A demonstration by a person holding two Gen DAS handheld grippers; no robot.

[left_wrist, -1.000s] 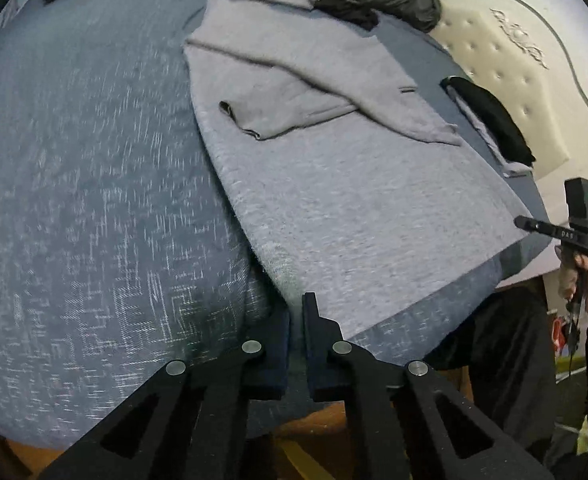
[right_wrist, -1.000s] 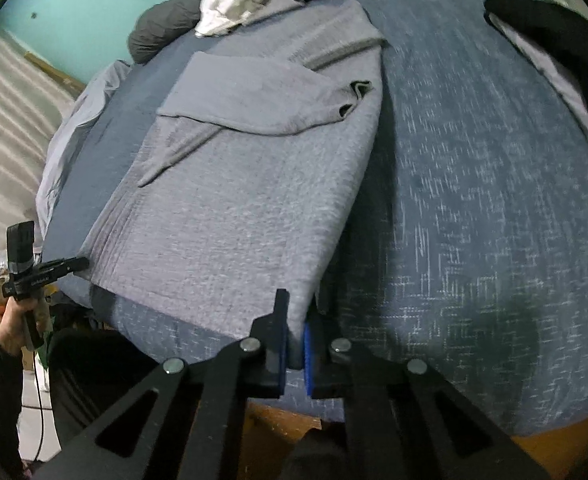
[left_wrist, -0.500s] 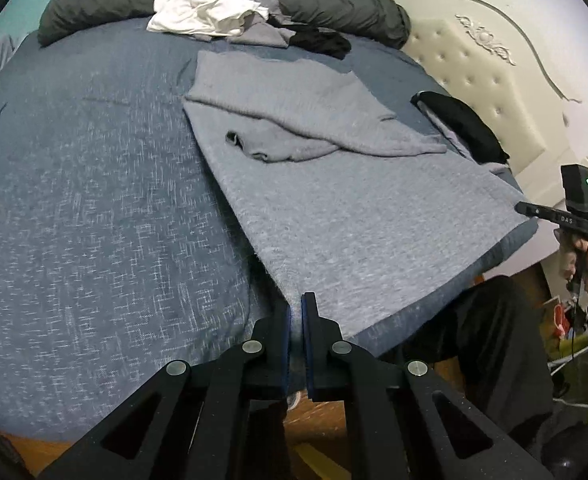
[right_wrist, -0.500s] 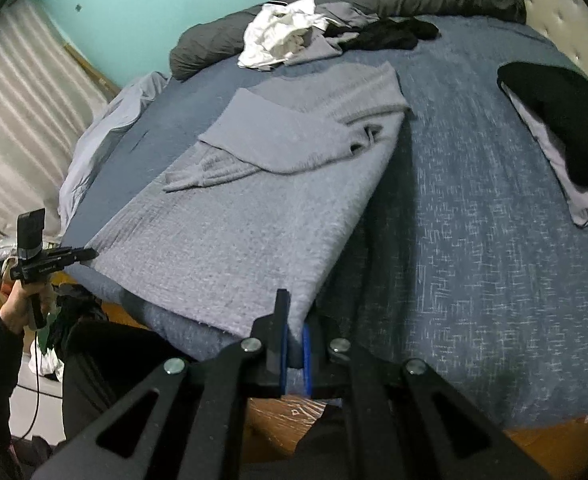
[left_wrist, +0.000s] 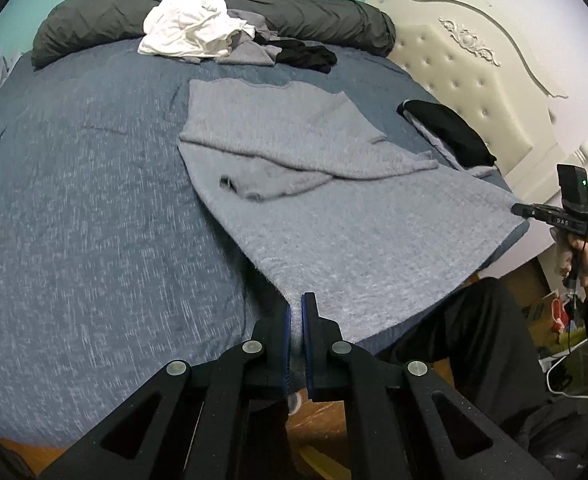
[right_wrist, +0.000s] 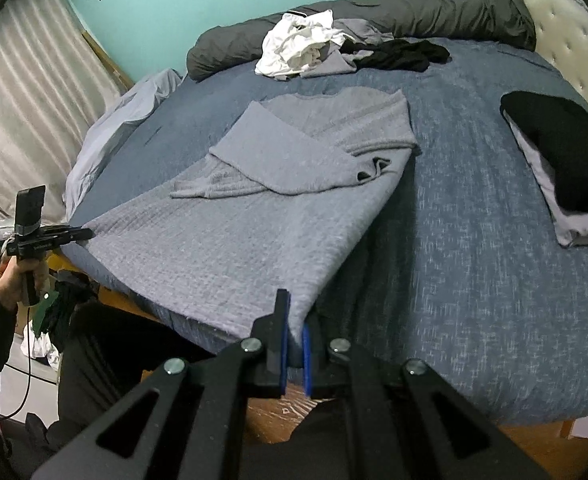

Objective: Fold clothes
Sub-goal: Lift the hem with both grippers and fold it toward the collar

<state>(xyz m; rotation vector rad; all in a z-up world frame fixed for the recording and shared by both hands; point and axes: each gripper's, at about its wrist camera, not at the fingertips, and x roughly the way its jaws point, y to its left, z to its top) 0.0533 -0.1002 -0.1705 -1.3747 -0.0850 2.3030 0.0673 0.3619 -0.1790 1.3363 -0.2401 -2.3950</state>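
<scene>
A grey knit sweater lies on the blue bed, its sleeves crossed over the chest. My left gripper is shut on one hem corner, with knit fabric pinched between its blue pads. My right gripper is shut on the other hem corner of the sweater. The hem hangs lifted and stretched between the two, off the bed's near edge. Each view shows the other gripper at the far corner: the right gripper, the left gripper.
A loose pile of white, grey and black clothes lies against a rolled dark duvet at the far side. A folded black-and-grey stack sits near the padded headboard. Black trouser legs stand at the bed's edge over the wooden floor.
Both grippers have risen, lifting the sweater's hem off the bed's edge. More of the bed and far wall has come into view.
</scene>
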